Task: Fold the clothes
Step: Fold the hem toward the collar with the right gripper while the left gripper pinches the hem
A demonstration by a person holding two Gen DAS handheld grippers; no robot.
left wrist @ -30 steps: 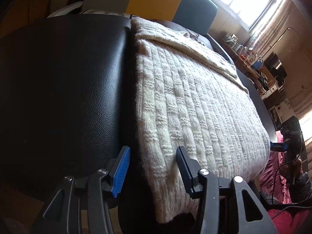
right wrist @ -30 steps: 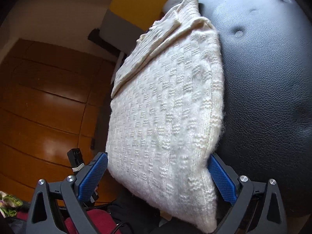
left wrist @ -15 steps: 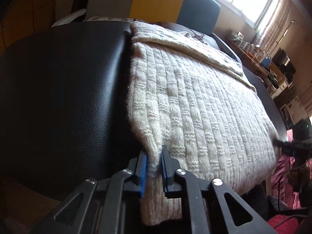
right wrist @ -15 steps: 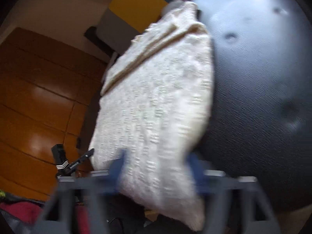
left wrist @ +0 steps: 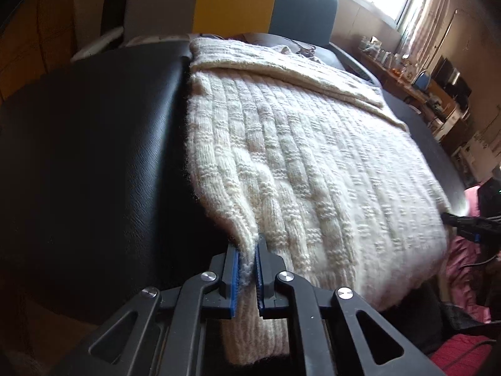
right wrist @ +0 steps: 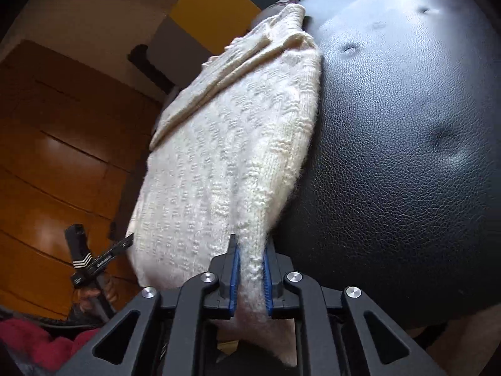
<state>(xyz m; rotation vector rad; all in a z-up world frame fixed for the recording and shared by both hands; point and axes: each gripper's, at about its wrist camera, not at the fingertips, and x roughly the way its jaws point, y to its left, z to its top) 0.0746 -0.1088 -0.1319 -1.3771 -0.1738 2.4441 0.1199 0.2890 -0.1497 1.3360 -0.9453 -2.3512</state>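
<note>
Knit bunches between both pairs of my fingers: left gripper [left wrist: 247, 269] and right gripper [right wrist: 250, 279] each pinch a near corner of the cream sweater [left wrist: 313, 163], spread on the black cushion [left wrist: 94, 156]. Beyond, a sleeve lies folded across; I judge folding partway done.

Cream basket-weave knit sweater [left wrist: 313, 156] is being spread flat on black leather seat [left wrist: 94, 156], sleeve folded across far end, near hem corners being pinched and lifted slightly at both sides.
</note>
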